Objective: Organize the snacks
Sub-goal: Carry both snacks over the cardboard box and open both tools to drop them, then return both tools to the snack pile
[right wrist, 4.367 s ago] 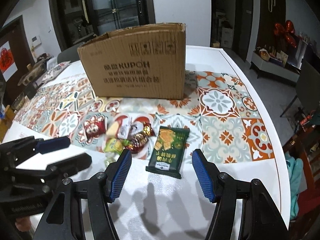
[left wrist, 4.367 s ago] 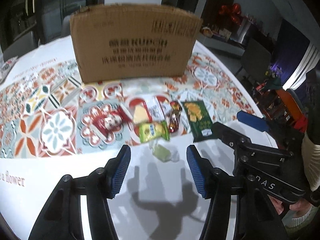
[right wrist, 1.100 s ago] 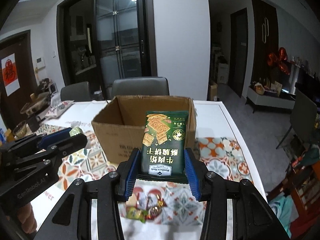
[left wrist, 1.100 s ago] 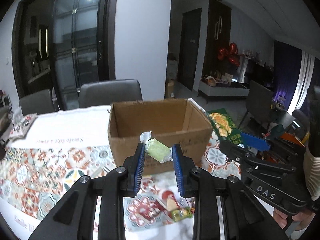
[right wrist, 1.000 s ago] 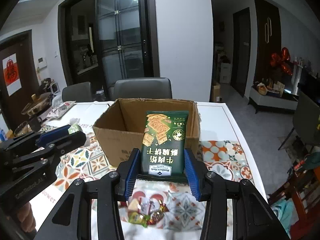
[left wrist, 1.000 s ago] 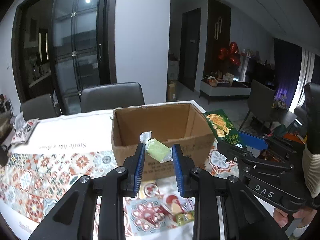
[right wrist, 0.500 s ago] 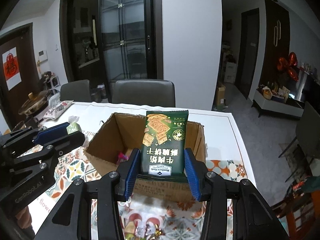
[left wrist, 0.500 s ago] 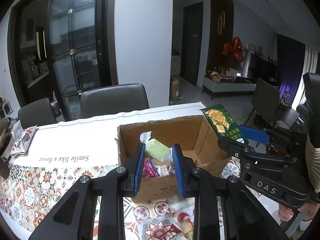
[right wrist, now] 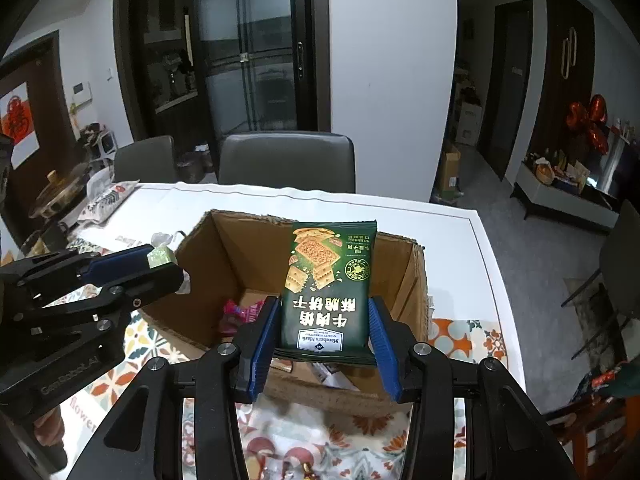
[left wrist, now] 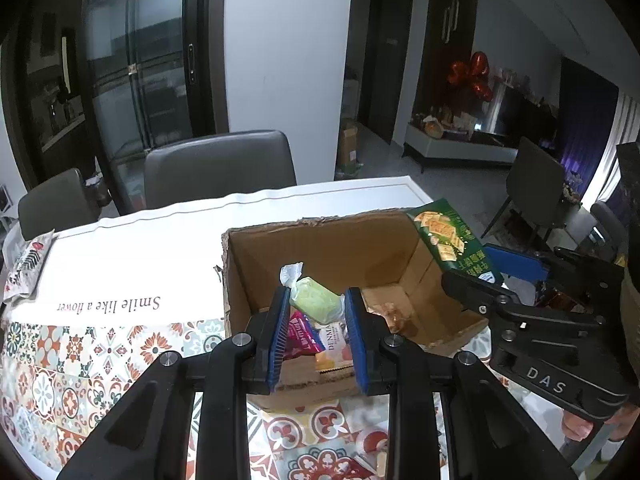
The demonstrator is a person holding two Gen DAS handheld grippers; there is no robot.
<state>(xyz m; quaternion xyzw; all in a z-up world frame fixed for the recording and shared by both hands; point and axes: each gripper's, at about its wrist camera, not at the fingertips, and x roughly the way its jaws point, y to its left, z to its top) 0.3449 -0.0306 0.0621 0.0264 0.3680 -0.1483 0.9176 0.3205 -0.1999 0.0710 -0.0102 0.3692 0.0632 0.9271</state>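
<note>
My left gripper [left wrist: 316,312] is shut on a small pale green wrapped candy [left wrist: 314,300] and holds it above the near left part of an open cardboard box [left wrist: 256,276]. My right gripper [right wrist: 326,328] is shut on a dark green cracker packet [right wrist: 328,286], held upright above the box [right wrist: 416,280]. Inside the box lie a pink packet [left wrist: 302,338], a pale "DENMA" packet [left wrist: 332,342] and more wrappers. The cracker packet [left wrist: 450,242] shows at the box's right wall in the left wrist view. The candy [right wrist: 160,258] and left gripper show at the left in the right wrist view.
The box stands on a white table with a patterned tile mat [left wrist: 80,356]. Loose snacks [right wrist: 288,456] lie on the mat in front of the box. A grey chair [left wrist: 218,168] stands behind the table. A striped packet [left wrist: 26,260] lies at the far left edge. A hand [left wrist: 580,426] grips the right tool.
Both grippers have moved forward over the box with their snacks still held. The box's inside and the packets in it have come into view.
</note>
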